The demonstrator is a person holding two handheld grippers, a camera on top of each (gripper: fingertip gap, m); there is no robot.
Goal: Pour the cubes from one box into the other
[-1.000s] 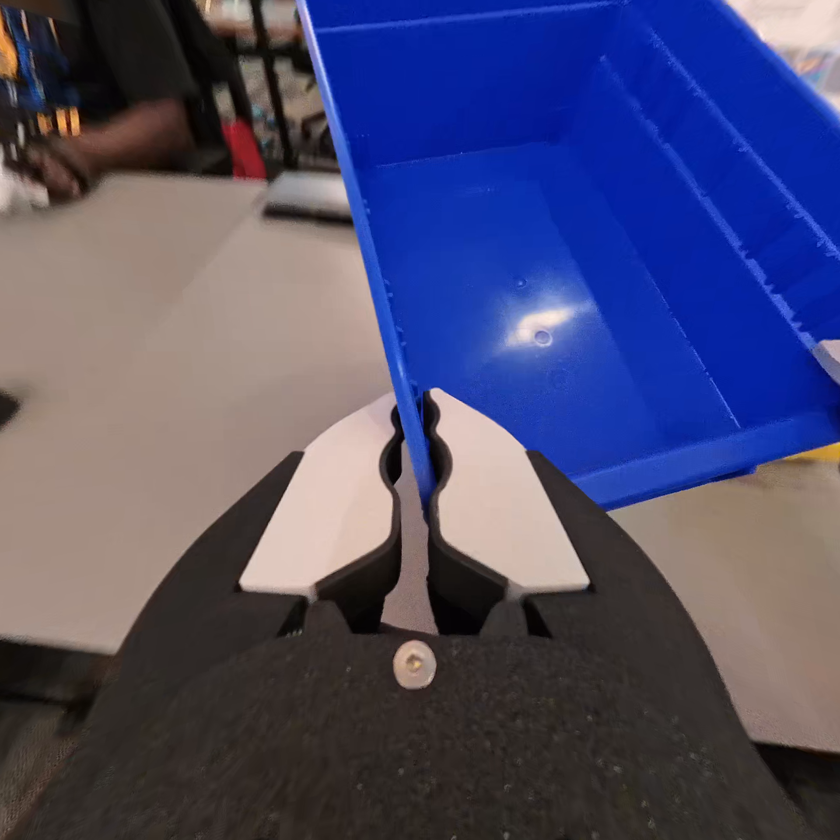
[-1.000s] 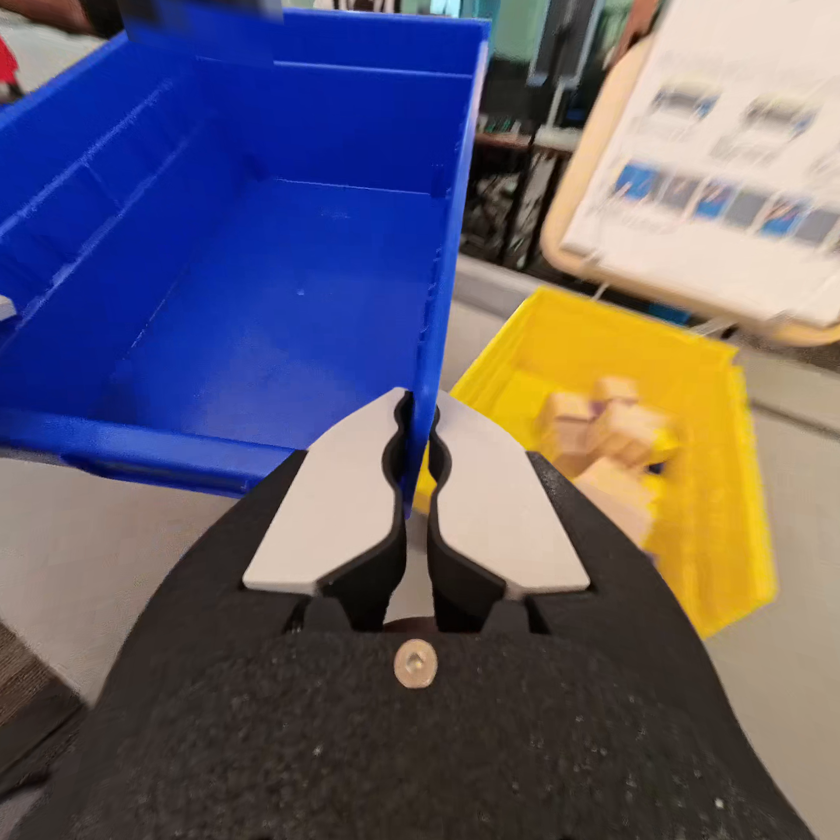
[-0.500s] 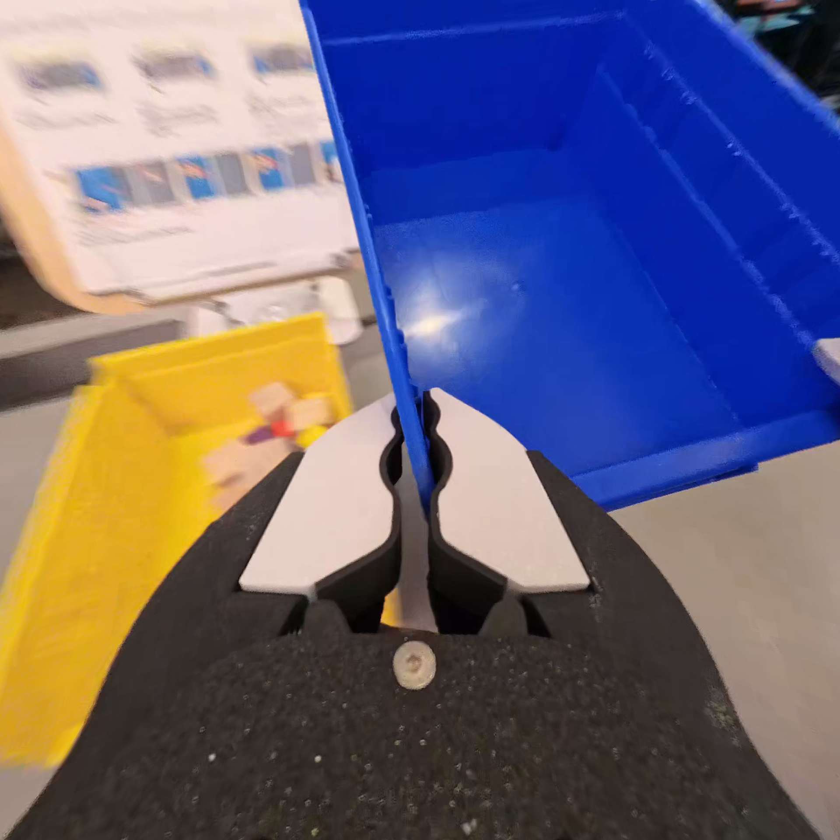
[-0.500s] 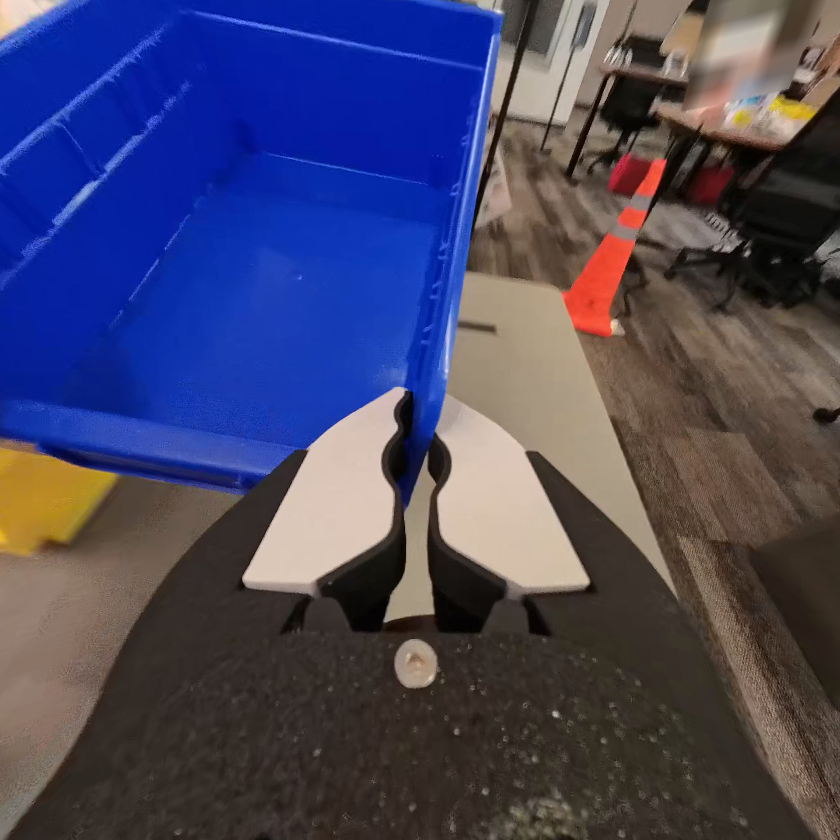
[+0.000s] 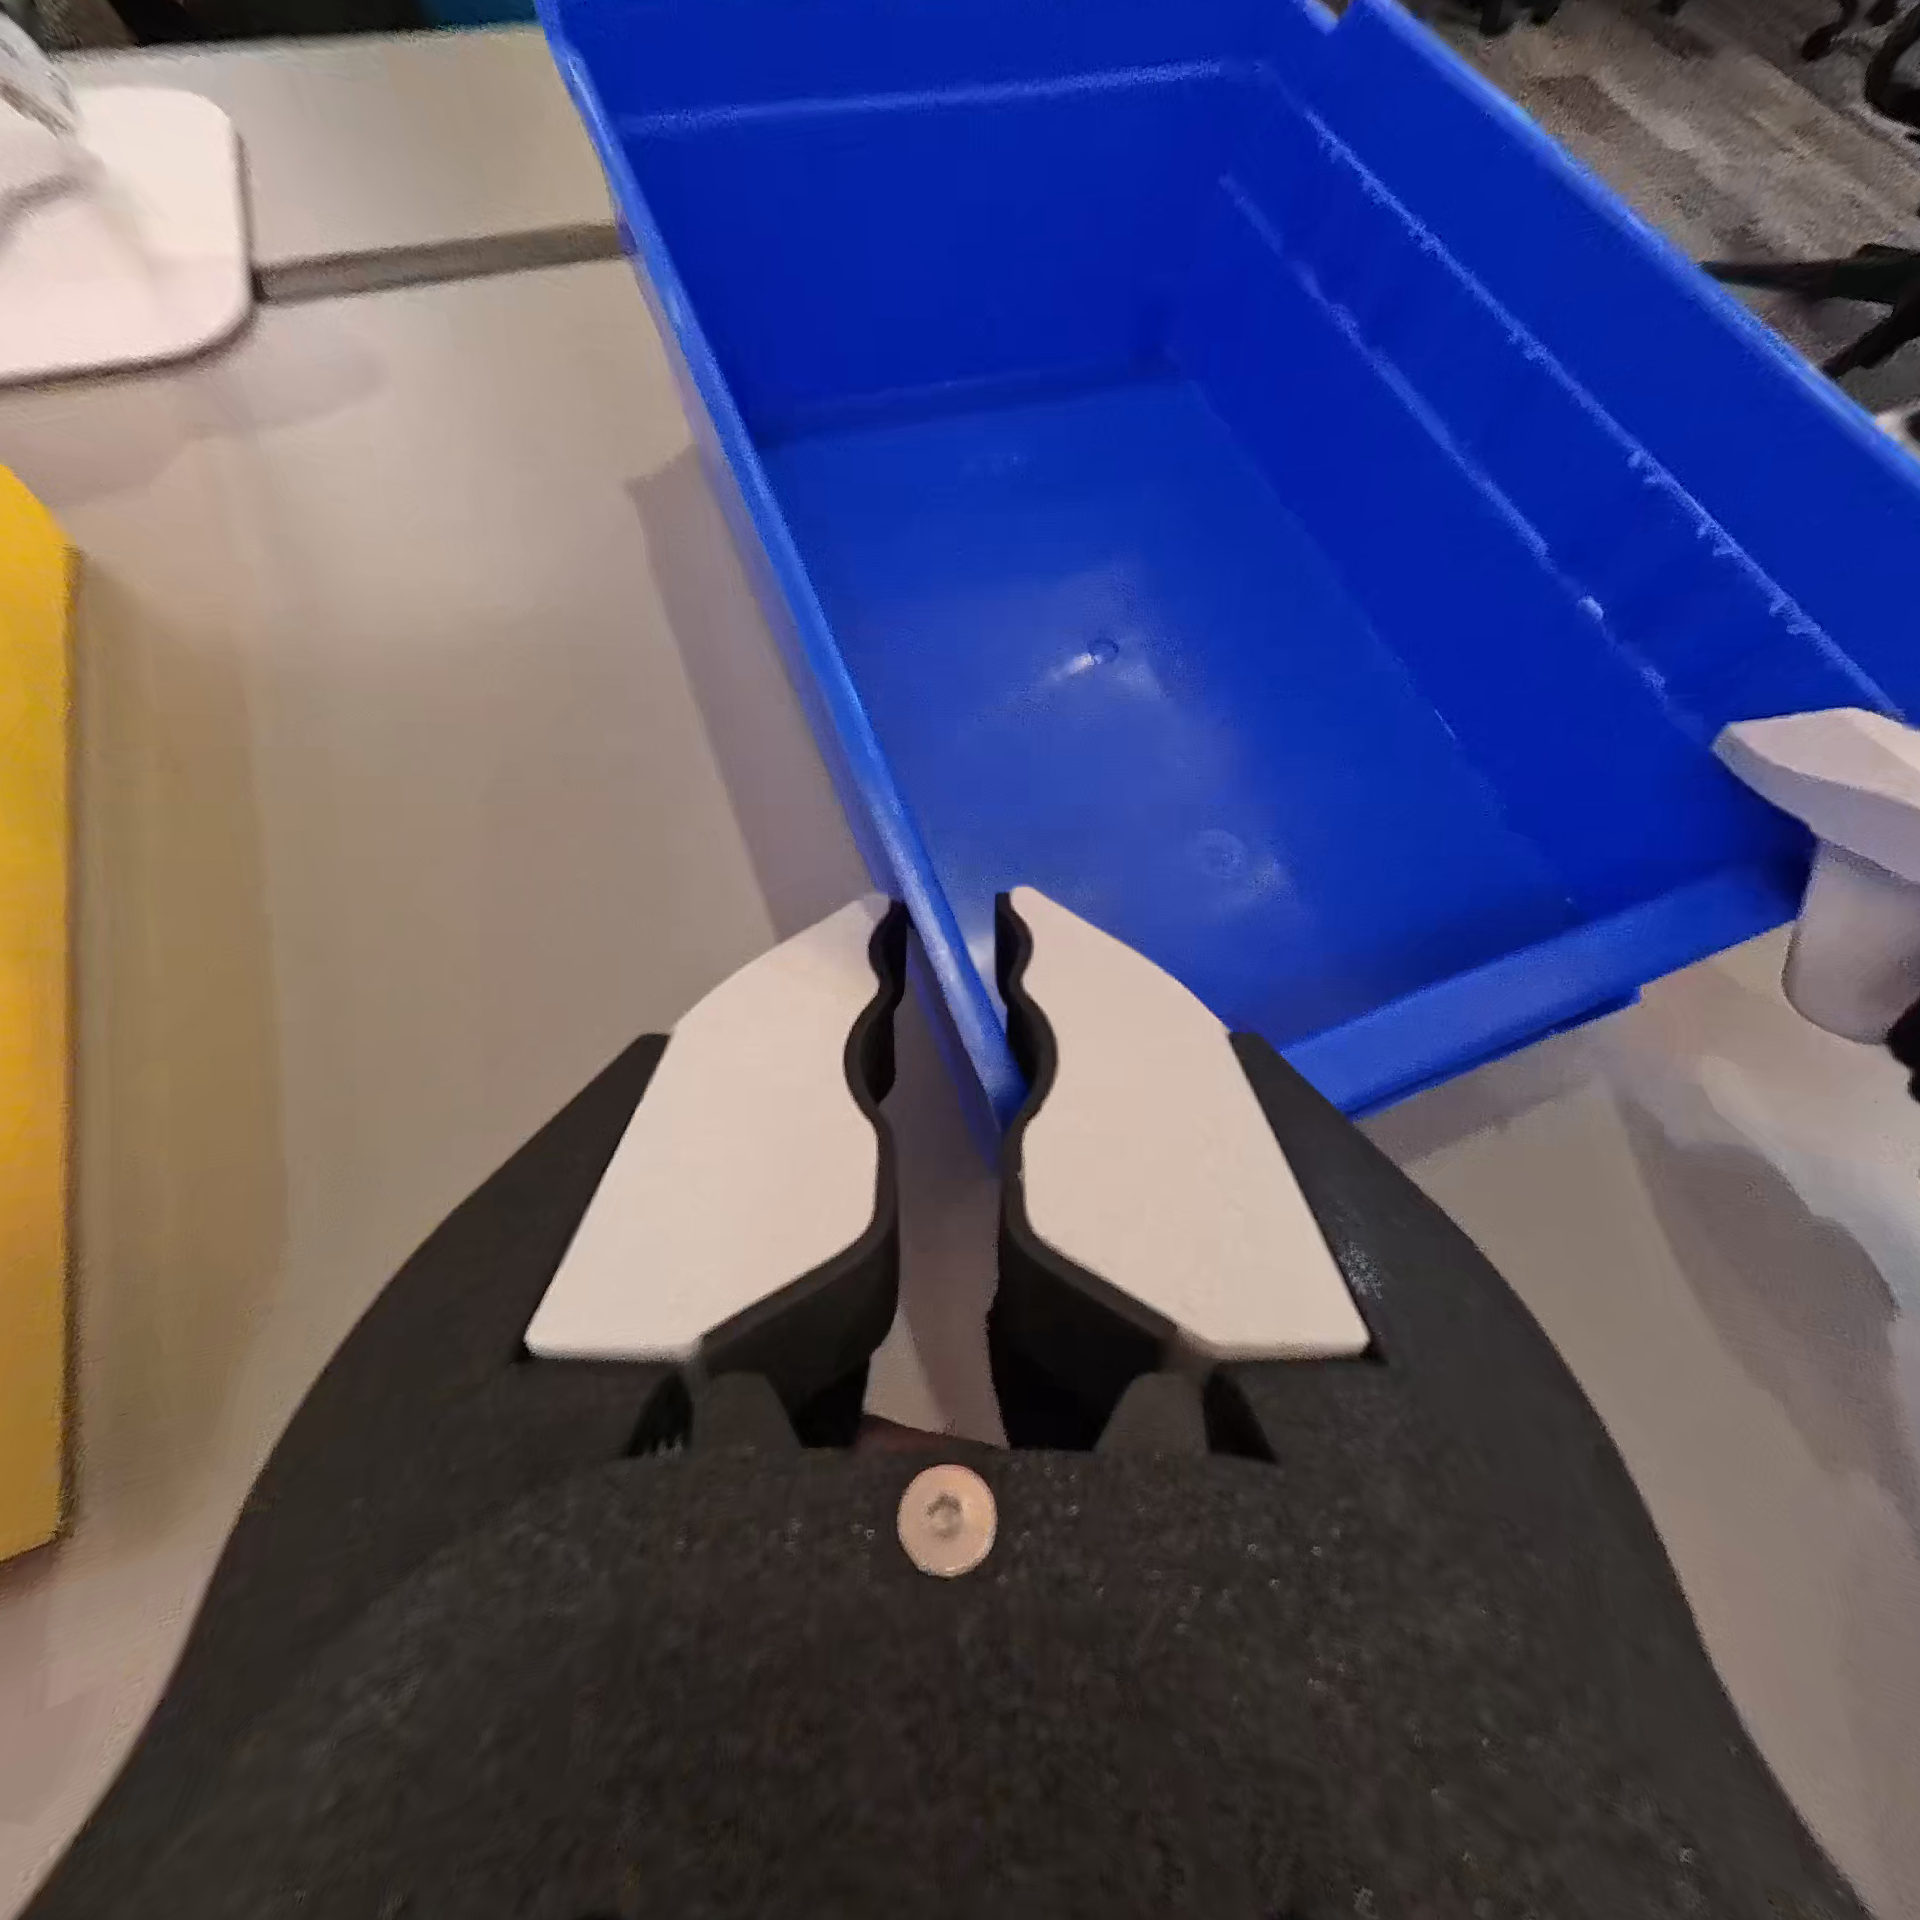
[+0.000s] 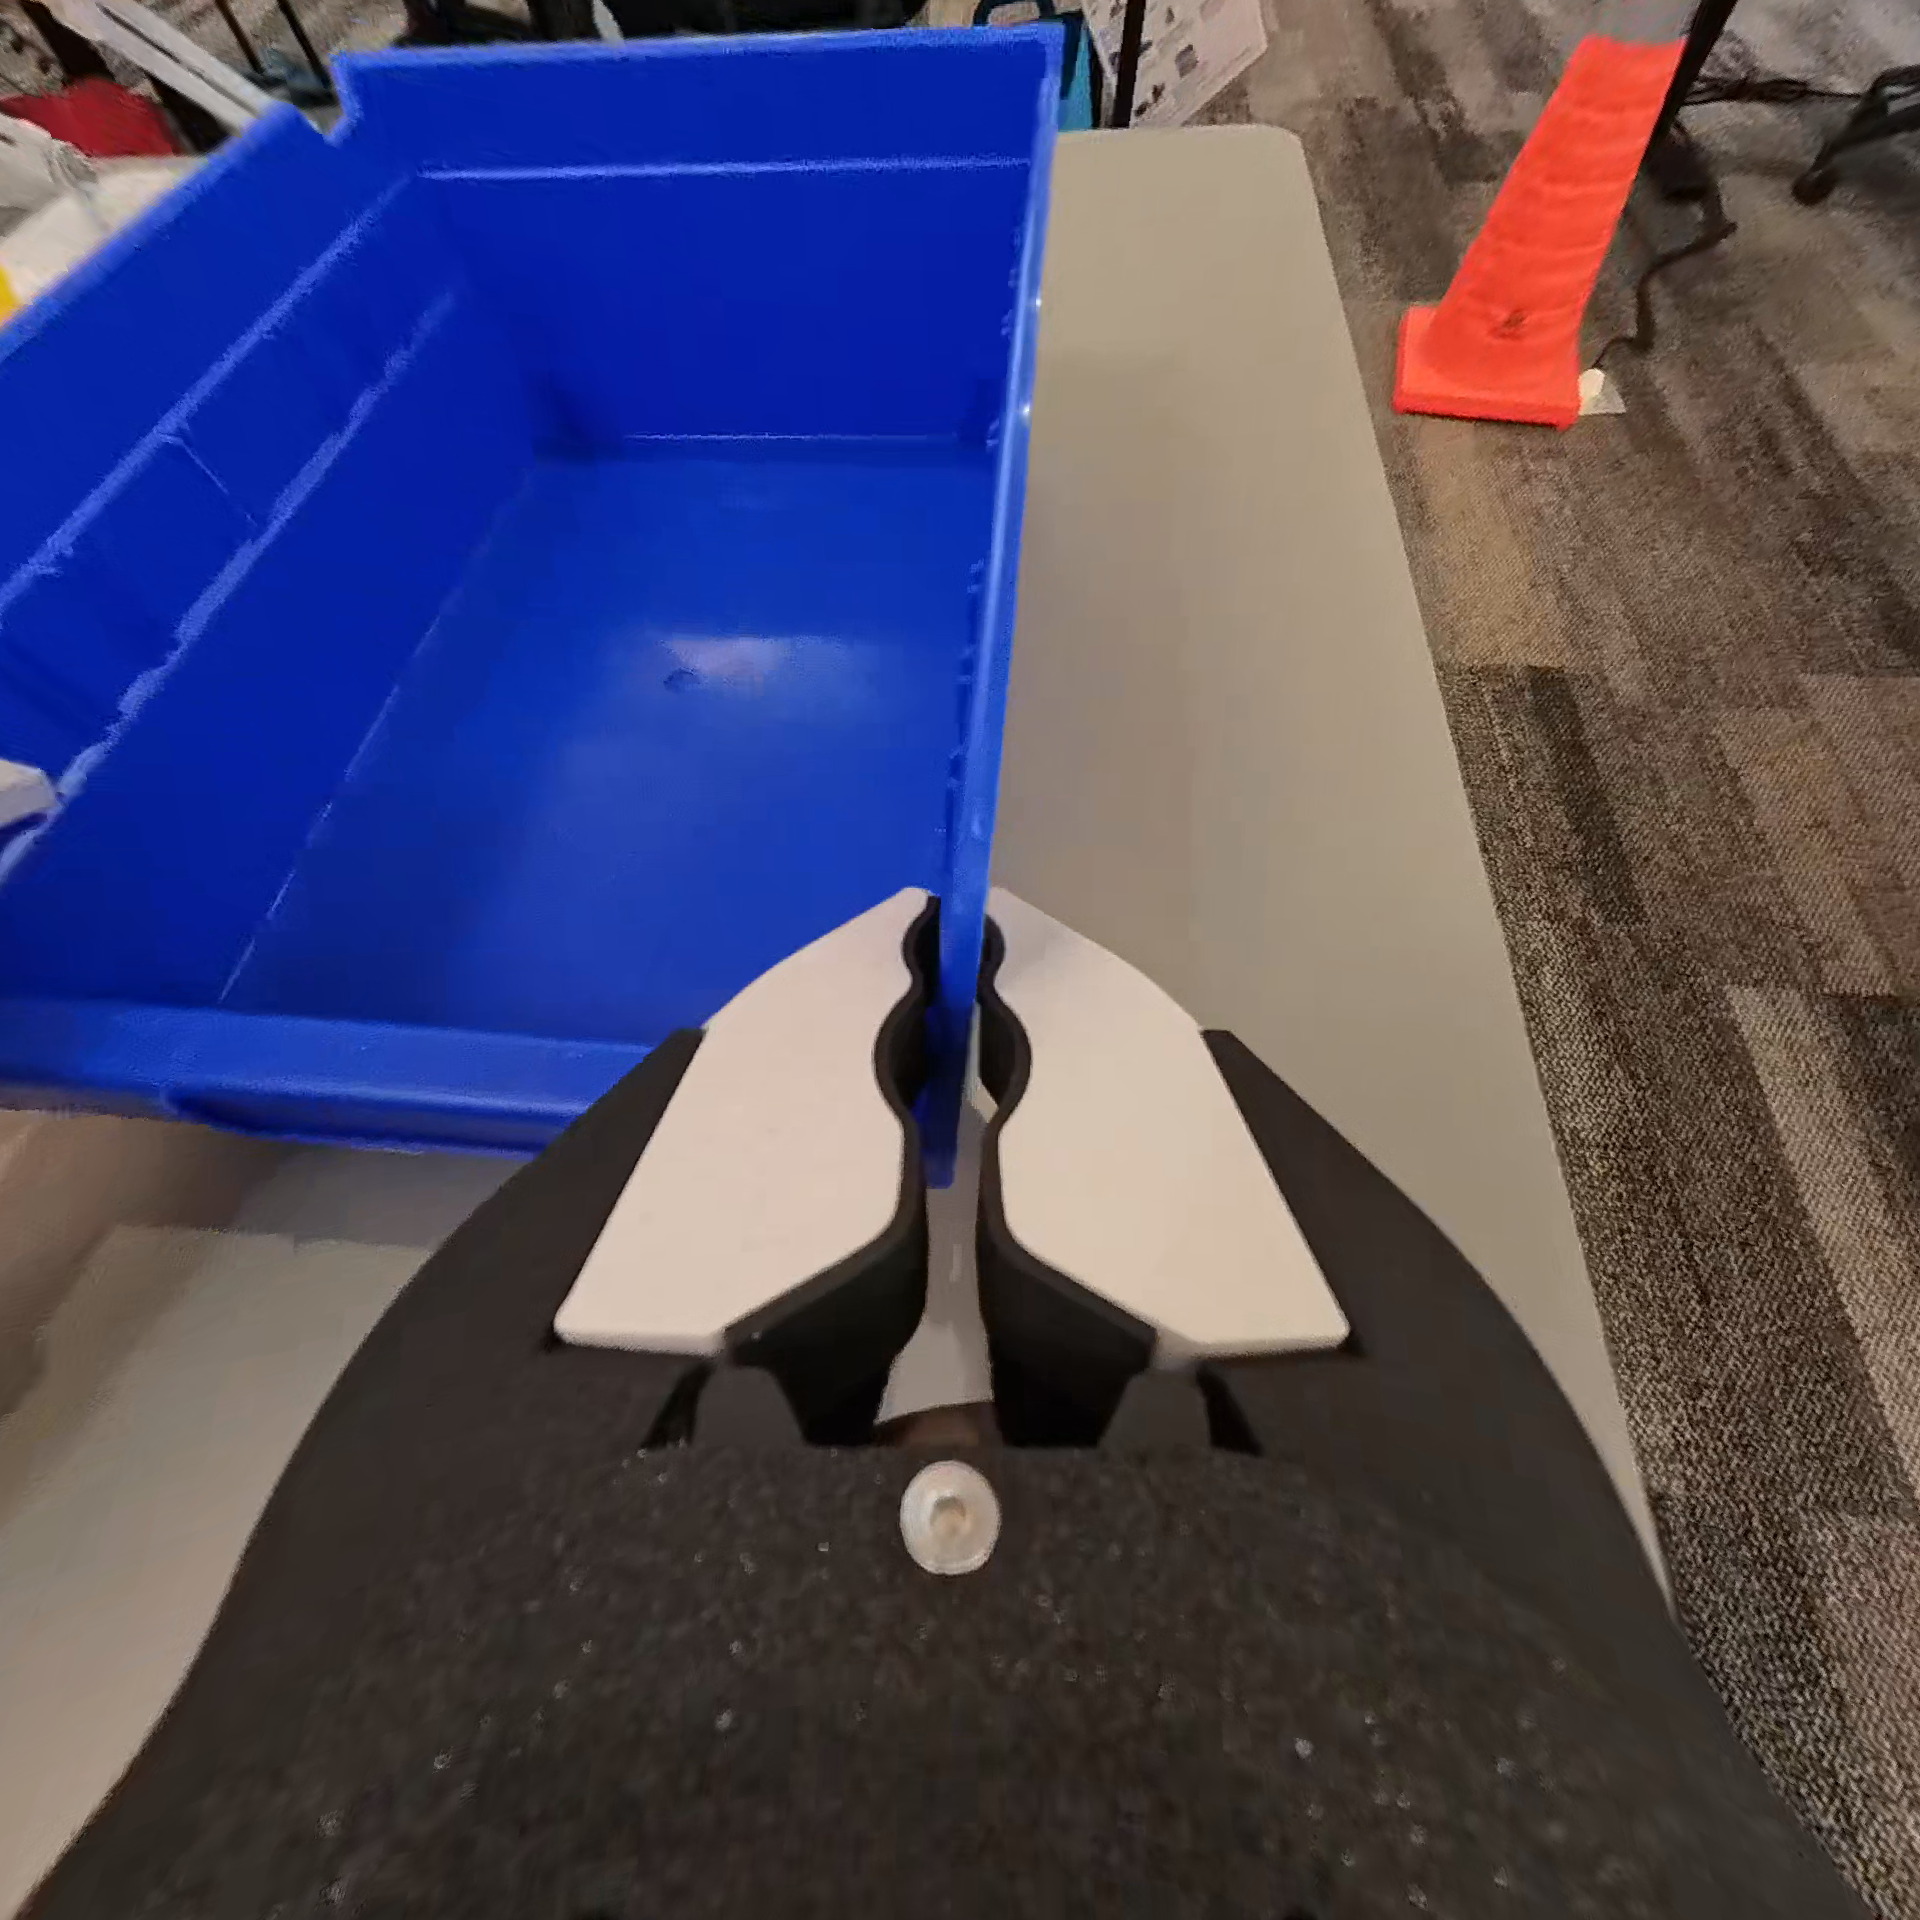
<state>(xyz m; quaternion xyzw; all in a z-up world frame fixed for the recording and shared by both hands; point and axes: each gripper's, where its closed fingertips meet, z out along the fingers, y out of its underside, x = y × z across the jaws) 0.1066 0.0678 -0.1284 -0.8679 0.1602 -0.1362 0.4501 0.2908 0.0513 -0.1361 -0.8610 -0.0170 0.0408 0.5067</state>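
The blue box (image 5: pixel 1195 665) is empty and sits level on the grey table (image 5: pixel 416 727). My left gripper (image 5: pixel 945 904) straddles its near left wall; the jaws stand slightly apart, with a gap showing between the left finger and the wall. My right gripper (image 6: pixel 958 914) is shut on the box's near right wall (image 6: pixel 961 1039). The right gripper's fingers (image 5: pixel 1839 790) also show at the far right of the left wrist view. A strip of the yellow box (image 5: pixel 31 935) shows at the left edge. The cubes are out of view.
A white flat base (image 5: pixel 114 229) lies on the table at the back left. The table's right edge (image 6: pixel 1455 831) runs close to the blue box, with carpet floor beyond. An orange cone (image 6: pixel 1527 239) lies on the floor.
The blue box has swung round to the right, away from the yellow box, and come down level onto the table. My left gripper's jaws have parted a little; the right grip is unchanged.
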